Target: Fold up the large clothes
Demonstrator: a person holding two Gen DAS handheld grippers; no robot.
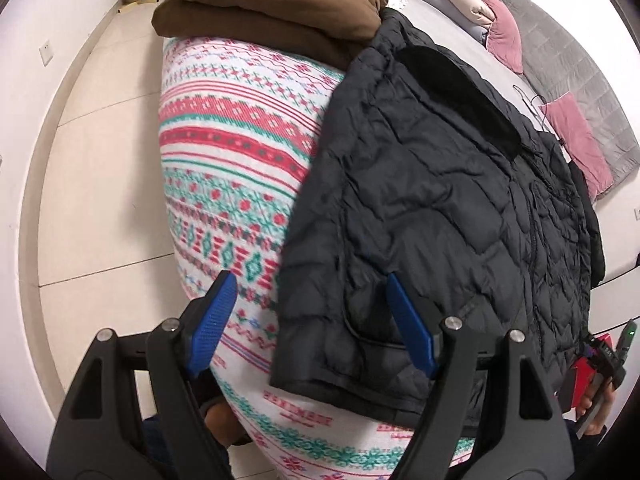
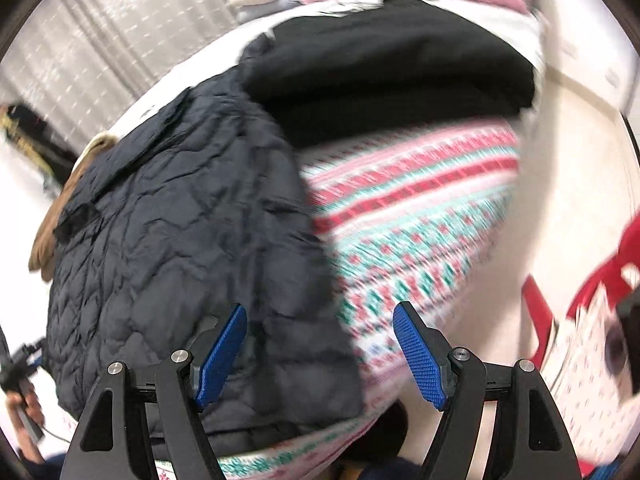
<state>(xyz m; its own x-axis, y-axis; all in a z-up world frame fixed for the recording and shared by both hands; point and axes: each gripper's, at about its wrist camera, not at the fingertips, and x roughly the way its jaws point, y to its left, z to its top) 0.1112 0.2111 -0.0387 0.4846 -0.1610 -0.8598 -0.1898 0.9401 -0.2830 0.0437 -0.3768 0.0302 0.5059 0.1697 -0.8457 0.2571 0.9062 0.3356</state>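
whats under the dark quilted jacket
The dark quilted jacket lies on the patterned bedspread, beside a folded brown garment. Whatever sits directly beneath its middle is covered.

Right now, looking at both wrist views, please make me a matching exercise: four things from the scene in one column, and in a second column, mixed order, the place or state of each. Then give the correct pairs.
Things:
1. quilted dark jacket
2. brown garment
3. pink pillows
4. left gripper

Places or states:
A. folded, at the far end of the patterned blanket
B. open, holding nothing
C. spread flat across the bed
D. against the grey headboard

Pairs: 1-C, 2-A, 3-D, 4-B
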